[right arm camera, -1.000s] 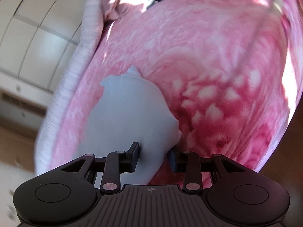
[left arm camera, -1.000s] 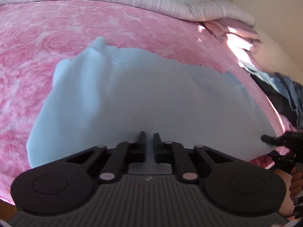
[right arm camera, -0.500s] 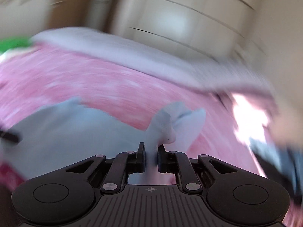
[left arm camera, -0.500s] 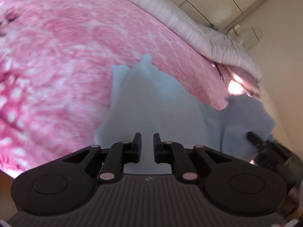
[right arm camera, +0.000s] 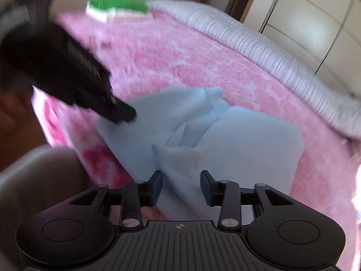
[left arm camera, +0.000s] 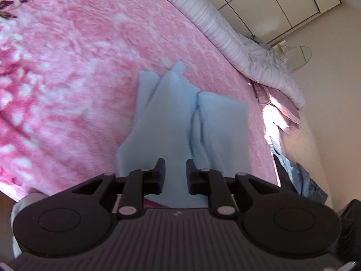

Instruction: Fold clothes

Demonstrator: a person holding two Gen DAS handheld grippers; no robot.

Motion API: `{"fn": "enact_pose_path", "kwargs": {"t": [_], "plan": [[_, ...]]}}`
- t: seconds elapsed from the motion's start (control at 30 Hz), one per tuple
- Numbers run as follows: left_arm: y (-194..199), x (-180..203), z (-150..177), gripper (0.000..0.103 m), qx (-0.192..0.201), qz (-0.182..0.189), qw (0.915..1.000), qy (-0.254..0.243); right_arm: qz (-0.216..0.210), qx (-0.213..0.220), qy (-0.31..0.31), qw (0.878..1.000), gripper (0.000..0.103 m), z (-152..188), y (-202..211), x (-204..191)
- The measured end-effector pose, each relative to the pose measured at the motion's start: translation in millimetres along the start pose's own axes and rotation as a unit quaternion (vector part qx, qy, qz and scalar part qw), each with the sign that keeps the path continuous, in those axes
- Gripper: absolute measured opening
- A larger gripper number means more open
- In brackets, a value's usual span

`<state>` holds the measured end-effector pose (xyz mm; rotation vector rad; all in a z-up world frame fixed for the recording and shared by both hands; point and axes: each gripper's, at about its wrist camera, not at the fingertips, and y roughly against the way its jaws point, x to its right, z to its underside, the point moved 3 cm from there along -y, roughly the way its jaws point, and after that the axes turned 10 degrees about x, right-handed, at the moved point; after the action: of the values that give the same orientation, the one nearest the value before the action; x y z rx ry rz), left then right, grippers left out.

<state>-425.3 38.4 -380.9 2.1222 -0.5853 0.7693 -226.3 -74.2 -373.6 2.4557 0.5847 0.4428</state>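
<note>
Blue garment [left arm camera: 180, 122] on bed [left arm camera: 79, 56]: soft, light, limp, best pinched at hems or corners; left tool [left arm camera: 175, 169] and right tool [right arm camera: 181, 181] both opening, cloth between but unclamped.

A home bedroom is showing: a bed [left arm camera: 79, 72] is wearing a pink floral blanket, with pale wardrobe doors [left arm camera: 282, 2] standing at one o'clock.

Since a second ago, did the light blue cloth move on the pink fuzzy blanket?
Yes. The light blue cloth got folded narrower, its right side pulled away from the dark clothes pile.
</note>
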Motion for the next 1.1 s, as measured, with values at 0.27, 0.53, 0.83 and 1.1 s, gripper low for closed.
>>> {"fn": "enact_pose_path", "kwargs": {"t": [0.27,0.53,0.83,1.1], "plan": [[-57,-1,-10,0.034,-0.065,0.048,0.9946,0.065,0.083,-0.047,-0.272,0.958,0.052,6,27,140],[-110,3,-27,0.038,-0.091,0.078,0.9866,0.111,0.096,-0.129,-0.392,0.906,0.052,37,-29,205],[-136,27,-27,0.007,-0.092,0.073,0.9927,0.029,0.087,-0.139,-0.377,0.912,0.051,38,-48,201],[-69,15,-58,0.006,0.005,0.074,0.9972,-0.009,0.032,-0.121,-0.334,0.934,0.049,5,-58,174]]}}
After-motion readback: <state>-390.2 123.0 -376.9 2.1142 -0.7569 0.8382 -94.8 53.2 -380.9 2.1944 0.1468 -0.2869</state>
